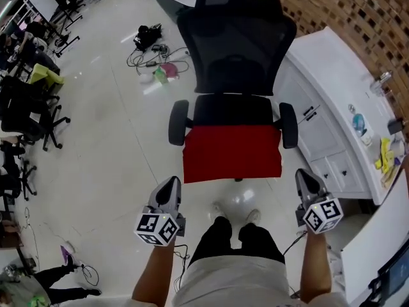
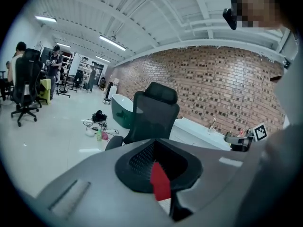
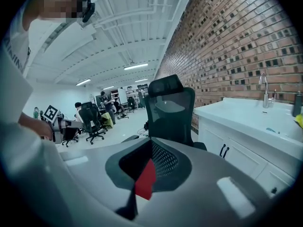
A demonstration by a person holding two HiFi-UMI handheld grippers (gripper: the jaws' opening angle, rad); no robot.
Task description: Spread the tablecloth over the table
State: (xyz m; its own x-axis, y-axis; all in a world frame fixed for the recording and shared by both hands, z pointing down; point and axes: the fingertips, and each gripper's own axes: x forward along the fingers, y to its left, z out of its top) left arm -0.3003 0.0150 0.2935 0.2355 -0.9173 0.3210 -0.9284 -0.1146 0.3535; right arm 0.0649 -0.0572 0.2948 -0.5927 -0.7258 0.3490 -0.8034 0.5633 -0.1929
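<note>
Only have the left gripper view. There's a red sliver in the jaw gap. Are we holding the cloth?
Observer: No. The head view shows the red cloth on the seat of the chair. The left gripper is short of it, shut on nothing.
Operator: Right gripper?
Observer: The same. The right gripper is shut and empty, apart from the cloth, near its right front corner.
Operator: How does the cloth lie?
Observer: It covers the seat between the armrests, and its front edge hangs over the front of the seat.
</note>
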